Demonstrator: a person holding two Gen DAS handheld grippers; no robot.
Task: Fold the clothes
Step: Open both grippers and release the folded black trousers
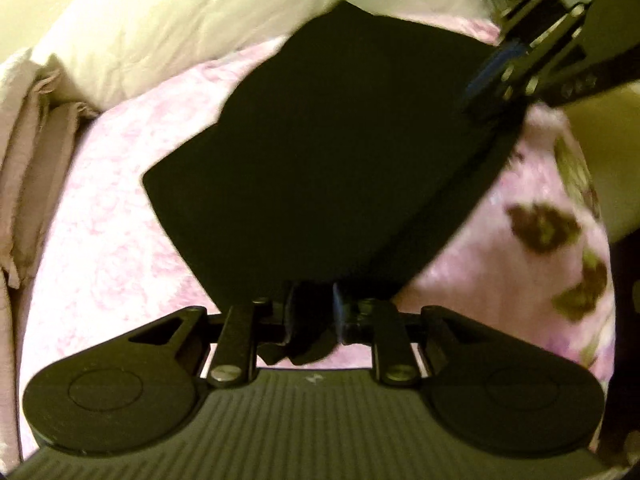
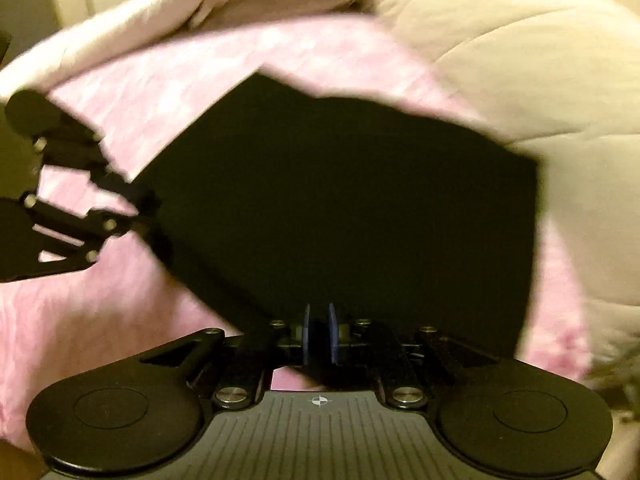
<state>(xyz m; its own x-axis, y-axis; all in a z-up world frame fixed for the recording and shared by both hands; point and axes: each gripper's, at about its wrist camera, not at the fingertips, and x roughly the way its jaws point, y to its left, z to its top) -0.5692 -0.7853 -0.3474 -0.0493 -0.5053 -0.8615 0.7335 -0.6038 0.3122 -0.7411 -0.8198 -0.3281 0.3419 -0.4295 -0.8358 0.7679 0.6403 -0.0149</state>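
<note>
A black garment (image 1: 332, 160) lies spread over a pink patterned bedspread (image 1: 112, 248). My left gripper (image 1: 314, 312) is shut on the garment's near corner, and a bunch of black cloth hangs between its fingers. In the left wrist view the right gripper (image 1: 492, 92) comes in from the upper right and pinches the garment's far right edge. In the right wrist view the black garment (image 2: 352, 200) fills the middle, and my right gripper (image 2: 319, 336) is shut on its near edge between blue pads. There the left gripper (image 2: 140, 208) holds the garment's left corner.
A cream quilted duvet (image 1: 168, 28) is bunched along the far side of the bed, seen again as the duvet (image 2: 520, 60). Folded beige fabric (image 1: 32, 152) lies at the left. Brown flower prints (image 1: 544, 224) mark the bedspread on the right.
</note>
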